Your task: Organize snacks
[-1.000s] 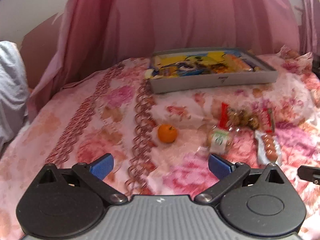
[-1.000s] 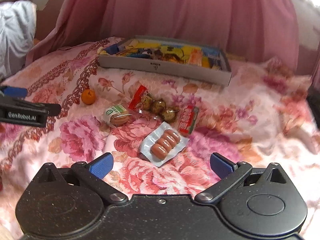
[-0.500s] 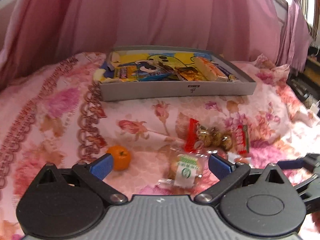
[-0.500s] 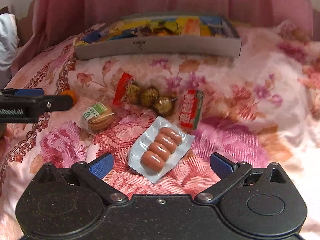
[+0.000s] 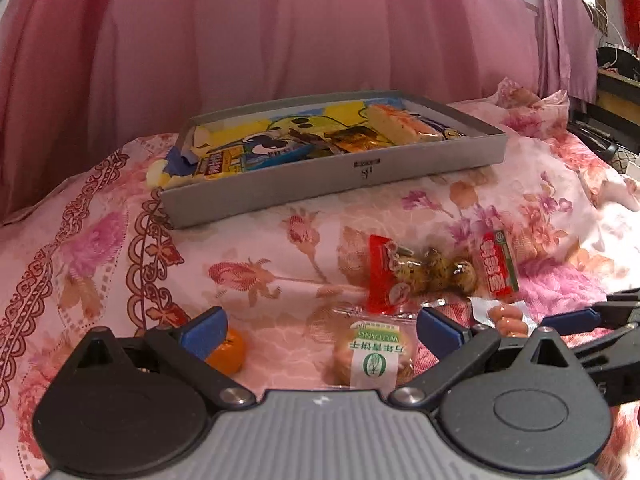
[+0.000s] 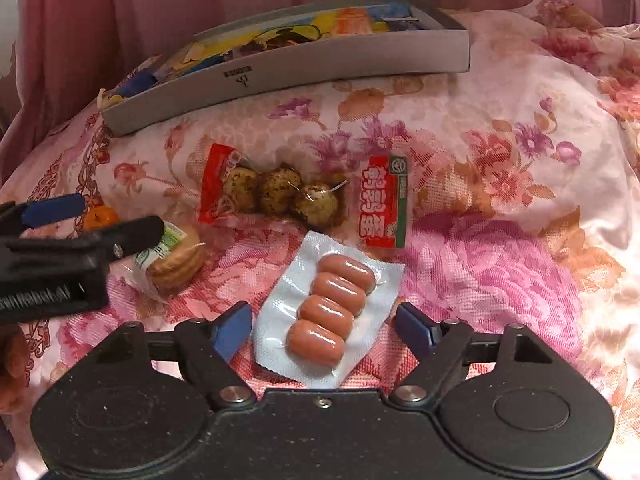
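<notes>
A grey box [image 5: 336, 184] [image 6: 280, 68] holding several snack packets sits at the back of the flowered bedspread. In front of it lie a red pack of speckled eggs [image 5: 424, 274] [image 6: 276, 194], a white pack of small sausages [image 6: 324, 312] [image 5: 506, 318], a wrapped stack of biscuits [image 5: 374, 354] [image 6: 172, 260] and a small orange [image 5: 226, 350] [image 6: 100, 216]. My left gripper [image 5: 320, 330] is open, low over the biscuits, with the orange at its left finger. My right gripper [image 6: 324, 326] is open around the near end of the sausage pack.
A pink curtain [image 5: 280, 32] hangs behind the box. The bedspread [image 6: 500, 160] runs on to the right, rumpled at the far right. Dark furniture [image 5: 616, 92] stands beyond the bed's right edge. The two grippers are close side by side.
Both grippers have come forward and down toward the loose snacks. The left one now stands over the biscuits; the right one has narrowed a little and now straddles the sausage pack.
</notes>
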Action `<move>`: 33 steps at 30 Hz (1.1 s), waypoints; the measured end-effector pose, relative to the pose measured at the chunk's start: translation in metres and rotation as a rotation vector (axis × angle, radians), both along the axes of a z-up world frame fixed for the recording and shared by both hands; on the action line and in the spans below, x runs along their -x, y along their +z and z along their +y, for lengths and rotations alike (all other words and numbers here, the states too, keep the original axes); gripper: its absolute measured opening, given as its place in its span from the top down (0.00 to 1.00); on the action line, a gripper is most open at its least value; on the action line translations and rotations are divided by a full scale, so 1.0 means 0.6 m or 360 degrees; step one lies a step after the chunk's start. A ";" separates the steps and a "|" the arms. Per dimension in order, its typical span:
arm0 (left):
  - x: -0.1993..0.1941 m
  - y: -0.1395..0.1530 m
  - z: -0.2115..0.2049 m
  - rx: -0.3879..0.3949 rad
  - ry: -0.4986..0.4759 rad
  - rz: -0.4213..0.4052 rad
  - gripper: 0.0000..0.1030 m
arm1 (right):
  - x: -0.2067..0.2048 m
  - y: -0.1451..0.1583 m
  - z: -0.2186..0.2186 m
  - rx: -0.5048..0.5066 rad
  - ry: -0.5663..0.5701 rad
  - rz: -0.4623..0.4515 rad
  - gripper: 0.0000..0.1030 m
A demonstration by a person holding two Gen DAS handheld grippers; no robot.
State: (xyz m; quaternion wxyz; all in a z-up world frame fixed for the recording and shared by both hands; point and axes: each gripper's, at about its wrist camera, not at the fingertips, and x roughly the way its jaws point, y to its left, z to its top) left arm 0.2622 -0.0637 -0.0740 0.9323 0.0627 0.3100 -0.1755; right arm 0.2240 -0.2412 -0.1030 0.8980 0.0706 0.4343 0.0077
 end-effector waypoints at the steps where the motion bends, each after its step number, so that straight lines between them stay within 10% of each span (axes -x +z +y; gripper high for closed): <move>1: -0.002 -0.001 0.003 0.0027 -0.0003 0.0020 0.01 | 0.000 0.000 0.000 -0.0002 0.0000 -0.0004 0.22; 7: -0.012 -0.011 0.022 0.0258 -0.0066 0.0148 0.10 | 0.001 -0.005 -0.004 -0.0049 -0.0067 0.0049 0.26; 21: -0.019 -0.046 0.005 0.0315 -0.0064 0.0218 0.46 | 0.006 -0.010 0.008 -0.0043 -0.0127 0.0031 0.30; 33: -0.004 -0.040 0.014 0.0350 0.0070 0.0291 0.49 | 0.009 -0.009 0.010 -0.0045 -0.0109 0.0030 0.39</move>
